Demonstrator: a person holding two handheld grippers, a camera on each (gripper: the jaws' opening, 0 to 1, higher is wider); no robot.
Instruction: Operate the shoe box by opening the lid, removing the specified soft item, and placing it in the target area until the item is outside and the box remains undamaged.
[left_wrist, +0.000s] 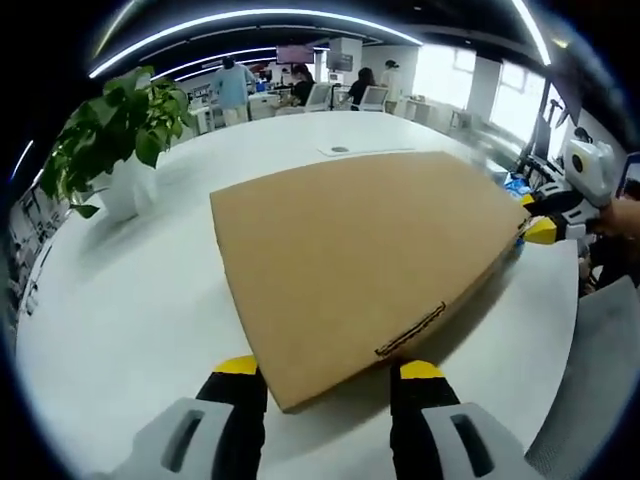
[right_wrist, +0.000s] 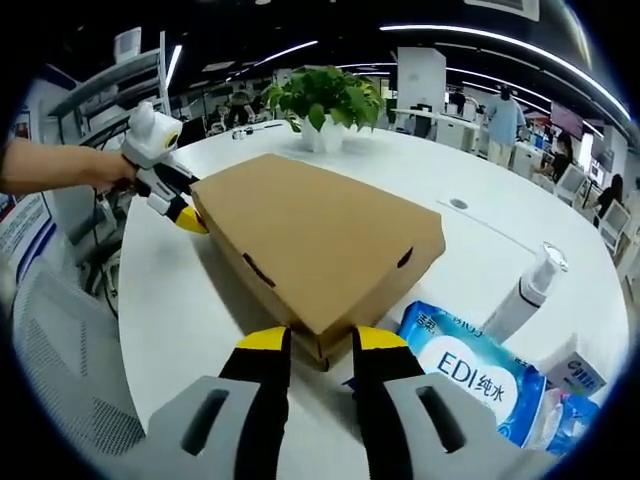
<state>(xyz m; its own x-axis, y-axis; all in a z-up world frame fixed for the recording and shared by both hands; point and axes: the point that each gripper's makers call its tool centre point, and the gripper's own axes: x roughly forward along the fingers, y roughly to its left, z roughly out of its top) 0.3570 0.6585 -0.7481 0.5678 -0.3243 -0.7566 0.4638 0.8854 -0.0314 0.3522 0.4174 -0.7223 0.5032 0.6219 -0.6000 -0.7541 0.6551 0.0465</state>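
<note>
Sitting flat on the white table (left_wrist: 130, 300) is the brown shoe box (left_wrist: 365, 250), with its lid down. The left gripper (left_wrist: 330, 372) has its yellow tips at one corner of the box. Its two jaws are spread apart, one on each side of that corner, and I cannot tell if they touch the cardboard. The right gripper (right_wrist: 312, 340) is at the far other corner of the box. Its jaws stand a little apart, with the box corner just in front of the gap, and I cannot tell if they squeeze it. A blue pack of wipes (right_wrist: 475, 380) lies just beside that corner, with a white spray bottle (right_wrist: 528, 292) near it. A green plant (left_wrist: 115, 135) in a white pot stands farther away on the table.
</note>
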